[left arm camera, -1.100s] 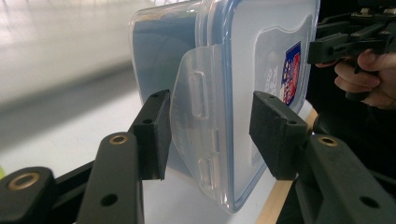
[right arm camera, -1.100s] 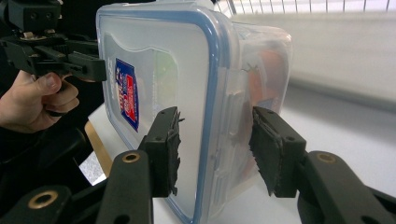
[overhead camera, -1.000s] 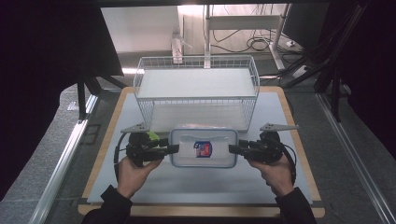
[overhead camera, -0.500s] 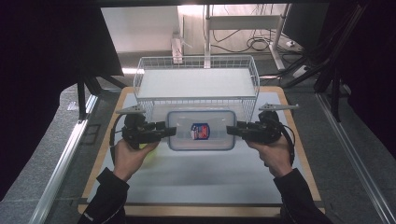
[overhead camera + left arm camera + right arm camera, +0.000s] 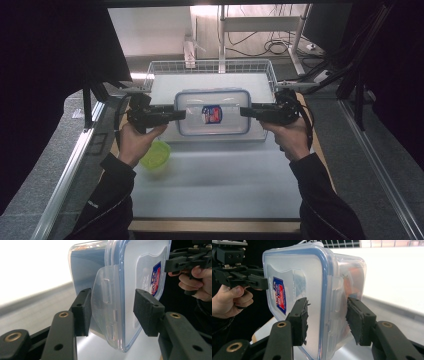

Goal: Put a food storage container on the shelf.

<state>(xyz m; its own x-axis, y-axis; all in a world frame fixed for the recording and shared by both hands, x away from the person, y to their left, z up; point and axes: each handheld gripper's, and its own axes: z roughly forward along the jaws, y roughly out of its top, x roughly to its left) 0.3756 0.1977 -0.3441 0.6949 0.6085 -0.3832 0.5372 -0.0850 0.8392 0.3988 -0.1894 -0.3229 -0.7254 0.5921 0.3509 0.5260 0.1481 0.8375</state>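
A person is holding a clear plastic container point(image 5: 212, 113) level between two tools, above the near edge of a white wire basket point(image 5: 159, 67) at the far side of the bench point(image 5: 215, 185). The left gripper point(image 5: 179, 114) is clamping the container's left end and the right gripper point(image 5: 246, 111) its right end, each set of jaws part-way apart and pressing lid and base together. The box is looking stiff but smooth, probably light, with something orange inside; its slick walls could slip, so the short ends over the latch flaps point(image 5: 106, 302) are appearing the surest hold. The left gripper view is showing that flap close up; the right gripper view is revealing the orange contents point(image 5: 352, 280); the high view is adding a green bowl point(image 5: 156, 155) near the left hand.
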